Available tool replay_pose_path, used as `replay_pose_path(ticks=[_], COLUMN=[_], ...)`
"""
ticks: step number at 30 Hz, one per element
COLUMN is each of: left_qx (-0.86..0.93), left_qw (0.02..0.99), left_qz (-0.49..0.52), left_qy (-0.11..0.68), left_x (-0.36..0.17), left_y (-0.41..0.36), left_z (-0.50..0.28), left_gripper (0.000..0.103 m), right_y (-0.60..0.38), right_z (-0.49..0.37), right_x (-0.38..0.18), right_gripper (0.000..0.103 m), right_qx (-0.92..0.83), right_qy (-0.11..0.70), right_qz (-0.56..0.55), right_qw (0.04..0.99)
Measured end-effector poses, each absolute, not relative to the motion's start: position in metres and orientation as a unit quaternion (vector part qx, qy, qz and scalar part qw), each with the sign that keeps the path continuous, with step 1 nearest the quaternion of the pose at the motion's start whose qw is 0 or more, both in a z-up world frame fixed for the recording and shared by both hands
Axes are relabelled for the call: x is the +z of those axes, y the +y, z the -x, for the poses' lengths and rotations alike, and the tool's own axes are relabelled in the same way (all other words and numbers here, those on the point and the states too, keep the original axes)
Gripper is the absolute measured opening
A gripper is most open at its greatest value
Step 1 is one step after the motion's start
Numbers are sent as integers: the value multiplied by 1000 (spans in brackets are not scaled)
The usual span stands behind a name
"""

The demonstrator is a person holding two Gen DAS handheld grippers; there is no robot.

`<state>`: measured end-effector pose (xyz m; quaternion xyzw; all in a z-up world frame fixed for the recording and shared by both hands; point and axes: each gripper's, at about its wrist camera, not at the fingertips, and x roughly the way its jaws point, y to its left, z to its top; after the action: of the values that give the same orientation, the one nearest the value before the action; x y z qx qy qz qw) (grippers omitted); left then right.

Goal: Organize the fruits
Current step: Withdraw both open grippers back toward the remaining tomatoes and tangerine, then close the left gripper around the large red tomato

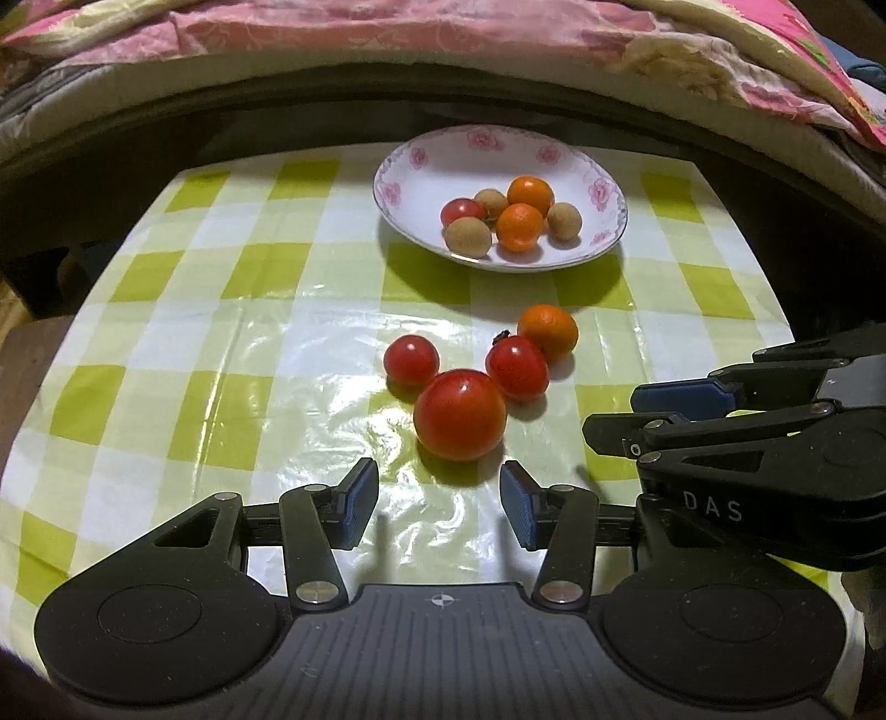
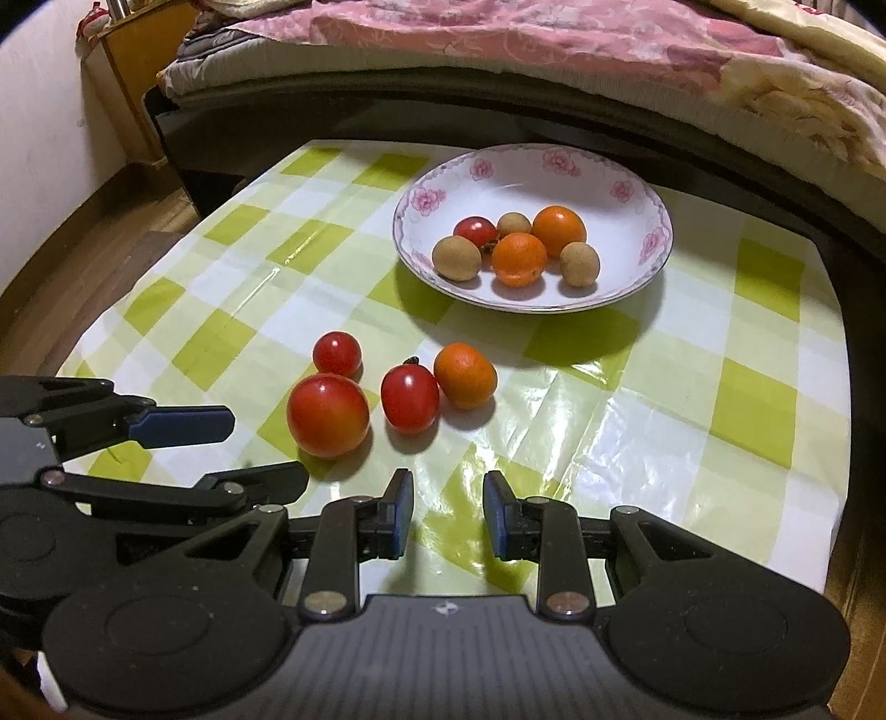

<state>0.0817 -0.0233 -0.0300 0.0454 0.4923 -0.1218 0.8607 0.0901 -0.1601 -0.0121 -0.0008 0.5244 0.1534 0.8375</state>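
Note:
On the green-checked tablecloth [image 1: 221, 332] lie a large tomato [image 1: 459, 414] [image 2: 328, 414], two smaller tomatoes [image 1: 411, 360] [image 1: 516, 368] and a small orange [image 1: 548, 332] [image 2: 464, 375]. Behind them stands a white floral plate [image 1: 398, 166] [image 2: 421, 183] with one tomato, two oranges and three brown longans. My left gripper [image 1: 440, 498] [image 2: 266, 448] is open just short of the large tomato, with nothing between its fingers. My right gripper [image 2: 448, 498] [image 1: 612, 414] hovers to its right with a narrow gap between the pads, and it holds nothing.
A bed with a pink quilt [image 2: 498, 39] runs along the far side of the table. Left of the table are wooden floor [image 2: 111, 232] and a wooden nightstand [image 2: 133, 72]. The cloth drops off at the table's left and right edges.

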Motion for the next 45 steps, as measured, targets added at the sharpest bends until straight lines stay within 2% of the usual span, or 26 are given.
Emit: replay_pose_path(ticks=[30, 39, 45], left_qx=[-100, -111, -125], left_qw=[859, 865, 864], left_qz=[-51, -42, -37], left_qy=[500, 488, 486], left_x=[-30, -25, -28], left_y=[-8, -3, -9], left_z=[-82, -81, -81], left_gripper=[57, 70, 71], right_y=[-138, -142, -160], right_z=[-99, -102, -112], right_x=[-19, -17, -9], right_gripper=[31, 33, 34], right_qx=[177, 173, 141], right_qy=[530, 528, 517], right_qz=[13, 11, -7], right_qw=[829, 831, 844])
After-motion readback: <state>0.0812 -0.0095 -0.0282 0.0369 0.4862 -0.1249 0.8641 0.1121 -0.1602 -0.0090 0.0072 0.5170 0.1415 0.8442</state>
